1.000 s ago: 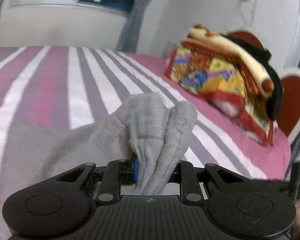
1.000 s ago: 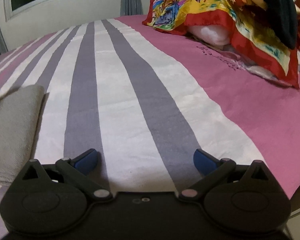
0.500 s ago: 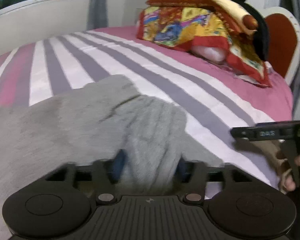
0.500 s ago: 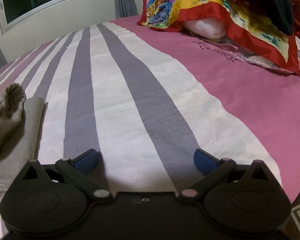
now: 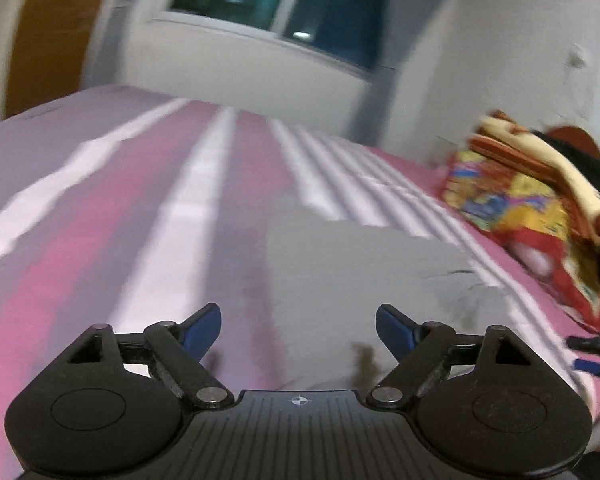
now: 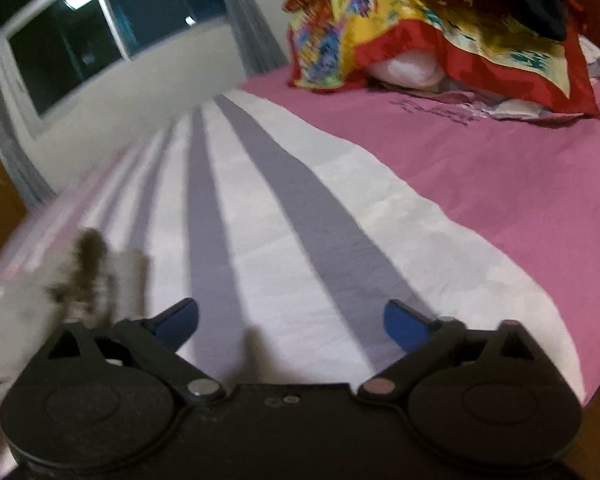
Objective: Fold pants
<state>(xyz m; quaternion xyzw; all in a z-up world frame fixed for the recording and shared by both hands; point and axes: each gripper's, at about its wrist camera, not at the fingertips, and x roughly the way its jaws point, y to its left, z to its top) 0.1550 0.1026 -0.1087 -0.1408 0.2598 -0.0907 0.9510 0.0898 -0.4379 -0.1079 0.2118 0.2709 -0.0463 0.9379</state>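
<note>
Left gripper, jaws opening and empty, above the grey pants lying on the striped bed; right gripper, jaws closing, empty.

Pants: plain grey, unpatterned. Bed sheet: lengthwise stripes of white, grey and pink, with a broad solid pink band along one side. Pillow pile: patchwork print in yellow, blue and green with a red border, under cream-and-rust and black cloth. Grippers: black bodies, blue pads. Window: dark blue-green panes, white frame. Curtain: grey.
</note>
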